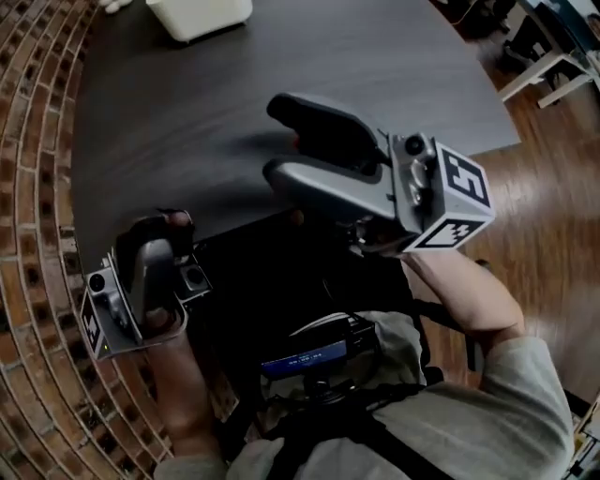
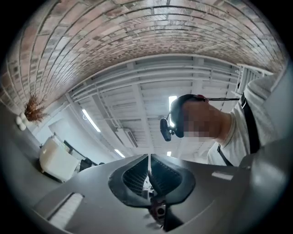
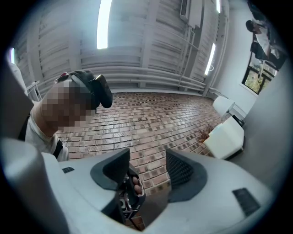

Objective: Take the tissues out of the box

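The white tissue box [image 1: 200, 16] stands at the far end of the dark table [image 1: 187, 112]; no tissue shows sticking out of it. My right gripper [image 1: 274, 142] hovers over the table's near middle, jaws open and empty, pointing left, well short of the box. In the right gripper view the open jaws [image 3: 146, 169] face a brick wall, with the box [image 3: 226, 137] off to the right. My left gripper [image 1: 155, 234] is held near the table's front left edge. Its jaws [image 2: 149, 165] are shut on nothing and tilt up toward the ceiling, the box [image 2: 56, 160] far to the left.
A brick wall [image 1: 37, 187] curves along the table's left side. Wooden floor [image 1: 553, 187] and white furniture legs [image 1: 553, 75] lie to the right. A dried plant [image 2: 33, 109] and small white objects [image 1: 114, 5] sit by the table's far left corner.
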`<state>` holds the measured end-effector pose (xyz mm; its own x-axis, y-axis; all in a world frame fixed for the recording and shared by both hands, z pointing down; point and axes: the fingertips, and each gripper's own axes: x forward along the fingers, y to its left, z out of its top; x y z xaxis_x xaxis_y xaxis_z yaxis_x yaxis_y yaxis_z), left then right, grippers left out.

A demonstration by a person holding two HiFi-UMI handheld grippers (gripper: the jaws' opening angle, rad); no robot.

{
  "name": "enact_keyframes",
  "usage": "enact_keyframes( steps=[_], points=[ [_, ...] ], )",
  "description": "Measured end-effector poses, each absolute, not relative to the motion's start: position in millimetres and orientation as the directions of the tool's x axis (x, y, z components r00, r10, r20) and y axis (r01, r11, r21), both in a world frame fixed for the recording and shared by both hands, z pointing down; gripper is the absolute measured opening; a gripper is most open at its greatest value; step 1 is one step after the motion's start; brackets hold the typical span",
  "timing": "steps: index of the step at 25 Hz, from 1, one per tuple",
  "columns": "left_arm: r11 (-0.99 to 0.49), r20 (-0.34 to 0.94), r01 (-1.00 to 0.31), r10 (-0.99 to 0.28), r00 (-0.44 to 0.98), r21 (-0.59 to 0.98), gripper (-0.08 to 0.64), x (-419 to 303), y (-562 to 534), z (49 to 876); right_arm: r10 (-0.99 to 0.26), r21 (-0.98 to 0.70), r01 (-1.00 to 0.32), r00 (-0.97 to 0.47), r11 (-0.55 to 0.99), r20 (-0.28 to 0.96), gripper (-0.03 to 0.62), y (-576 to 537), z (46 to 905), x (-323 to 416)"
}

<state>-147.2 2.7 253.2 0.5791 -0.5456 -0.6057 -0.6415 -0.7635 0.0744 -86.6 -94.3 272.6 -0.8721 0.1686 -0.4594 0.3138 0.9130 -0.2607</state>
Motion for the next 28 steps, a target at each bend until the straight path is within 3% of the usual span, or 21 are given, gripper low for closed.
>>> enact_keyframes(
  steps=[9, 16, 19, 24, 28],
  points=[
    [-0.673, -0.441, -0.739, -0.668, 0.599, 0.015, 0.005, -157.9, -36.4, 241.8, 0.129, -0.34, 0.32, -0.867, 0.884, -0.482, 0.262, -87.7, 278.9, -92.5],
    [-0.542, -0.285, -0.803, -0.751, 0.595, -0.249, 0.006, -185.3, -81.0, 192.5, 0.116, -0.353, 0.313, -0.869, 0.882, -0.481, 0.262, -91.8, 287.0, -85.6],
    [-0.486, -0.177, -0.804, -0.807, 0.564, -0.343, 0.086, -215.7, -128.0, 165.8, 0.114, -0.361, 0.313, -0.871, 0.878, -0.478, 0.262, -90.7, 287.3, -83.9],
    [-0.487, 0.199, -0.72, -0.87, 0.451, -0.494, 0.421, -267.8, -237.0, 181.0, 0.12, -0.371, 0.326, -0.868, 0.87, -0.481, 0.262, -86.9, 288.4, -83.3],
    [-0.553, 0.501, -0.603, -0.821, 0.275, -0.575, 0.465, -320.6, -313.0, 225.8, 0.13, -0.371, 0.341, -0.862, 0.863, -0.49, 0.262, -85.6, 282.8, -83.9]
  ],
)
